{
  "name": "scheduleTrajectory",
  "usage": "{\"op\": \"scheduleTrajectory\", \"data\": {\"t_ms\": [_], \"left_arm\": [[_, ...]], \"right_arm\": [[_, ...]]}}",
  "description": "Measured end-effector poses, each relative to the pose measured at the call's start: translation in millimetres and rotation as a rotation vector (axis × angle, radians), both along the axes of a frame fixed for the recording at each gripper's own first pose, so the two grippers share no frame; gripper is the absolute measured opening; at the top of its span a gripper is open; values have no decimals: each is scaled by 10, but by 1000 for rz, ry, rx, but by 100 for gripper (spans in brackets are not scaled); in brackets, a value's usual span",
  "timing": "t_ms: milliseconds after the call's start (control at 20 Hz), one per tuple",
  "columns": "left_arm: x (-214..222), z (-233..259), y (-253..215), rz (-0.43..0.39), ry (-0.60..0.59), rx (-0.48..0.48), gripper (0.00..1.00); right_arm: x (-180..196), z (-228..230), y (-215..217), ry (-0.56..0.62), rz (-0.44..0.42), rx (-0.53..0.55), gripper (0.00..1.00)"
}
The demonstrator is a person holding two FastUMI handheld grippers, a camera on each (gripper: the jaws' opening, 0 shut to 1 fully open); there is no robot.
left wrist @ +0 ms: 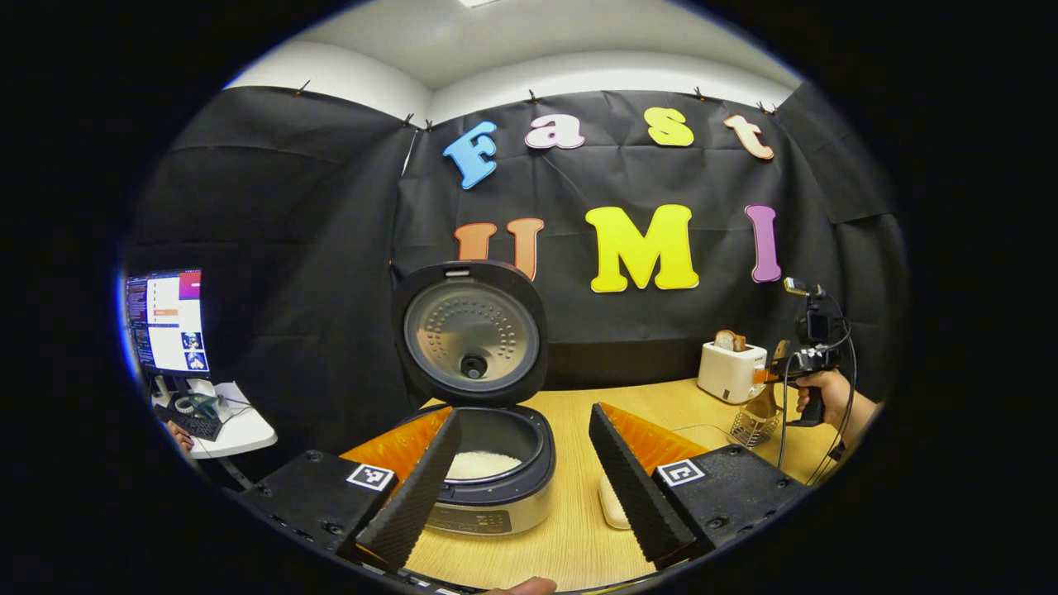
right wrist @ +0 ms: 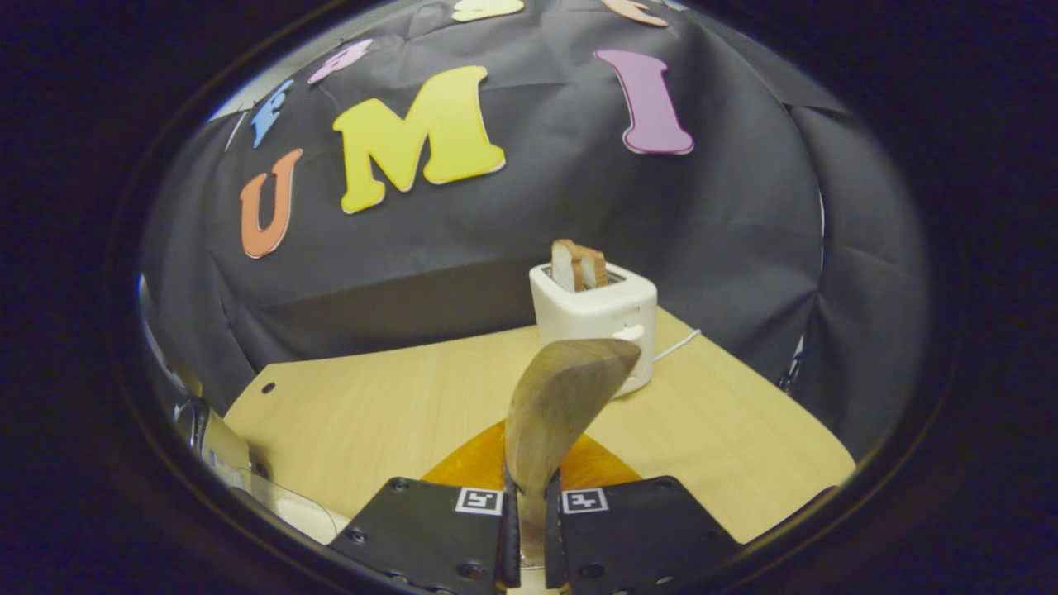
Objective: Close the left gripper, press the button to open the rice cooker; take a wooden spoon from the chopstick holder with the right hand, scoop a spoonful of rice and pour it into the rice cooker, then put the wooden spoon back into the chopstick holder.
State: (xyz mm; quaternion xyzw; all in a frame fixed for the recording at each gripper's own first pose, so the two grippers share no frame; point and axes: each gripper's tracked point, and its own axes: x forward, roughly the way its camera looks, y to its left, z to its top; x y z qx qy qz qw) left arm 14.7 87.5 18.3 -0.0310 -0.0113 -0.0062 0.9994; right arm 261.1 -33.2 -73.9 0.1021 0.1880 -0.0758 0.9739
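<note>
1. Right gripper (right wrist: 529,529) on my feed: both fingers clamped on the brown wooden spoon (right wrist: 555,405), handle pinched between them, bowl sticking up toward 12 o'clock.
2. Behind the spoon at 12 o'clock, white two-slot toaster (right wrist: 597,316) with bread slices, standing on the light wooden tabletop (right wrist: 372,413).
3. Left gripper (left wrist: 529,471): jaws spread wide, holding nothing.
4. Between its fingers, toward 11 o'clock: round black-and-silver rice cooker (left wrist: 488,487), lid (left wrist: 469,330) swung upright, white rice (left wrist: 483,464) visible in the inner pot.
5. Small white object (left wrist: 610,506) on the table just beside the left gripper's right finger, partly hidden; can't tell what it is.
6. At 2 o'clock in the left gripper view I see the right gripper, held by a hand (left wrist: 831,397), above the wire-mesh chopstick holder (left wrist: 754,426); spoon hangs at the holder, can't tell if it touches.
7. Holder sits just beside the toaster.
8. At 9 o'clock, lit monitor (left wrist: 165,322) on a white side desk (left wrist: 235,430).
</note>
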Motion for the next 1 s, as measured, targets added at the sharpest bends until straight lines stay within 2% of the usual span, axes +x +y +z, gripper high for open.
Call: {"op": "scheduleTrajectory", "data": {"t_ms": [50,250,550,800,1000], "left_arm": [[-8,-13,0,2,4,-3,99],[39,-52,-19,0,21,-7,99],[44,-82,69,18,35,-17,100],[46,-92,154,34,39,-19,99],[49,-106,162,33,40,-12,99]], "right_arm": [[-31,113,17,-19,3,-13,11],[-217,590,233,-100,45,-75,11],[-587,1113,972,-215,161,-106,10],[-802,1069,1734,-221,291,-123,11],[-841,815,2153,-251,348,-173,11]]}}
